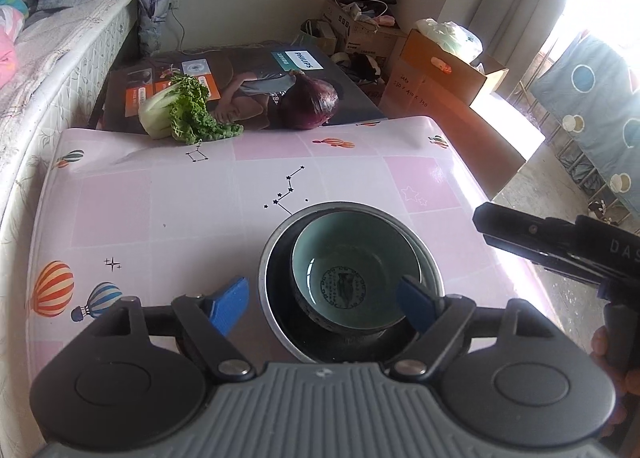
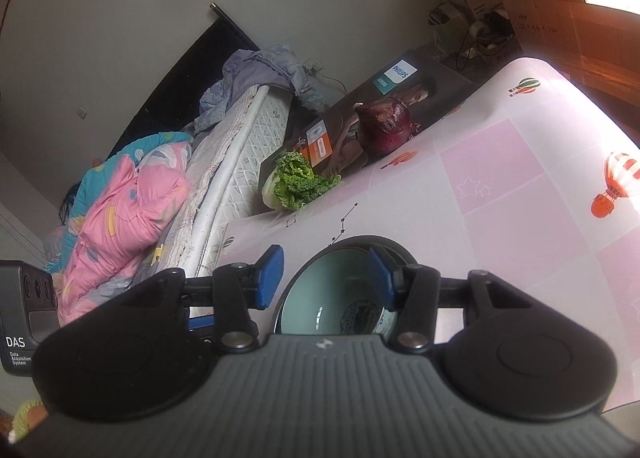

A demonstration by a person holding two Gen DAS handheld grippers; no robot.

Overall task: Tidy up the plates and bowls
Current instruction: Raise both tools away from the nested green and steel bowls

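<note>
Left wrist view
Left gripper: your blue fingers are spread wide and pinch nothing; one sits outside the metal rim on the left, the other hangs over the stack's right side.
Teal bowl: it sits nested inside the dark bowl, which in turn sits in the metal bowl. A dark round emblem marks its bottom.
Stack position: near the table's front edge, right of the middle, directly ahead of your left gripper.
Table: covered in a pink checked cloth with balloons and star lines.
Far edge: the cabbage lies at the far left part of that edge, the red onion near its middle; both lean against the Philips box standing behind the table.
Right gripper body: you can see its black housing at the right edge of this view, well apart from the bowls; the fingers are out of frame here.

Right wrist view
Right gripper: your fingers are parted and grip nothing; the right one is over the teal bowl, the left one is off to the stack's left.
Metal bowl: only its far rim shows beyond the fingers.
Cabbage and red onion: at the table's far edge, against the Philips box.
Bed: beside the table's left edge, with a pink quilt.
</note>
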